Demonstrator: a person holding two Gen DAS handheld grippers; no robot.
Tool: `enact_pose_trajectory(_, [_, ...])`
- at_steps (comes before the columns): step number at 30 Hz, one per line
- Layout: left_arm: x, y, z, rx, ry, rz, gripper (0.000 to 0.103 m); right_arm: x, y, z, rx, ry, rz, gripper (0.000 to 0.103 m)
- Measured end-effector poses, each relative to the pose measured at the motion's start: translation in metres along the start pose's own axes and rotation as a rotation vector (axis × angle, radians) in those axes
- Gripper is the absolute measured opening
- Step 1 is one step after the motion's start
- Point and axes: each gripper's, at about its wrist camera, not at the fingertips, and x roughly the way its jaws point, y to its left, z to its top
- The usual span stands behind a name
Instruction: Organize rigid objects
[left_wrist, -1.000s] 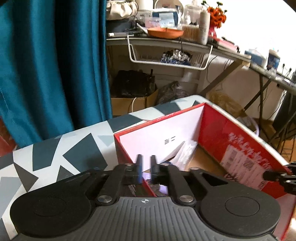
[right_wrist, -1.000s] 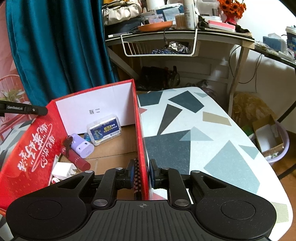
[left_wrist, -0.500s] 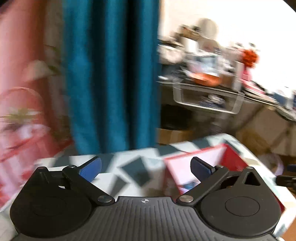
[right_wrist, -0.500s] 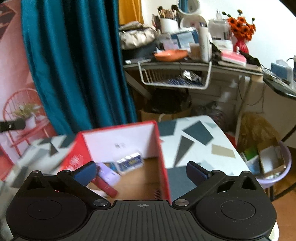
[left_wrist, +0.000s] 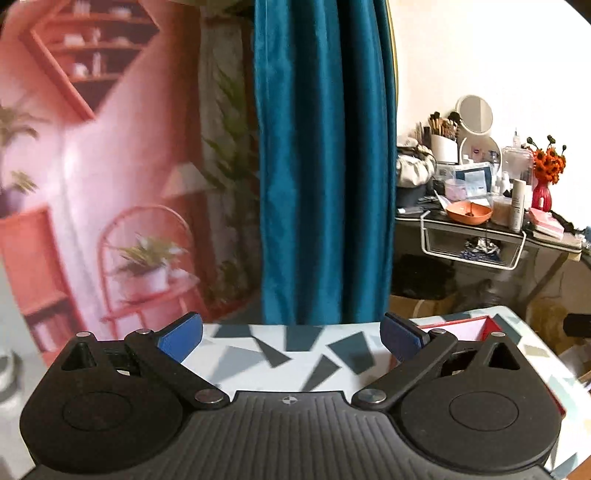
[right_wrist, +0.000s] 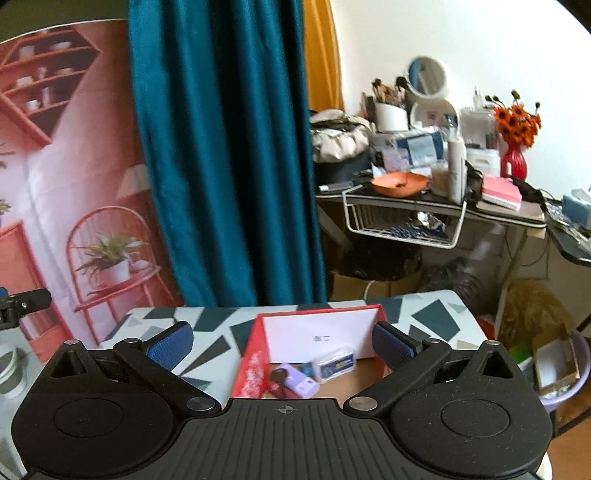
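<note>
A red cardboard box (right_wrist: 255, 354) with a white inner wall stands on the patterned table (right_wrist: 210, 325). Inside it lie a clear plastic case (right_wrist: 334, 363), a lilac item (right_wrist: 297, 380) and a dark red item (right_wrist: 277, 384). My right gripper (right_wrist: 282, 341) is open and empty, raised above and behind the box. My left gripper (left_wrist: 290, 336) is open and empty, raised over the table left of the box (left_wrist: 487, 326), whose corner shows at the right. The left gripper's tip (right_wrist: 26, 299) shows at the left edge of the right wrist view.
A teal curtain (right_wrist: 225, 155) hangs behind the table, with a pink printed backdrop (right_wrist: 74, 184) to its left. A cluttered desk (right_wrist: 436, 195) with a wire basket (right_wrist: 402, 221) stands at the back right. Cartons and a lilac tub (right_wrist: 557, 365) sit on the floor right.
Both grippers let go of the box walls, opened wide, and lifted up and back away from the box. The left one swung toward the left.
</note>
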Motion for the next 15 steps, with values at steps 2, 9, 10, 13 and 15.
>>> enact_pose_trajectory(2, [-0.016,0.001,-0.003,0.005,-0.009,0.018,0.103,-0.013,0.009,-0.003,-0.013,-0.001,-0.003,0.103])
enact_pose_trajectory(9, [-0.053,0.008,-0.013,-0.02,-0.004,0.021,0.103,-0.059,0.032,-0.021,-0.017,-0.013,-0.004,0.103])
enact_pose_trajectory(10, [-0.057,0.008,-0.015,-0.019,-0.004,0.022,0.103,-0.067,0.033,-0.024,-0.013,-0.023,-0.006,0.103])
enact_pose_trajectory(13, [-0.058,0.005,-0.016,-0.013,-0.012,0.022,0.103,-0.083,0.036,-0.028,-0.013,-0.041,-0.005,0.103])
enact_pose_trajectory(15, [-0.06,0.006,-0.017,-0.017,-0.018,0.024,0.103,-0.089,0.038,-0.029,-0.019,-0.052,-0.013,0.103])
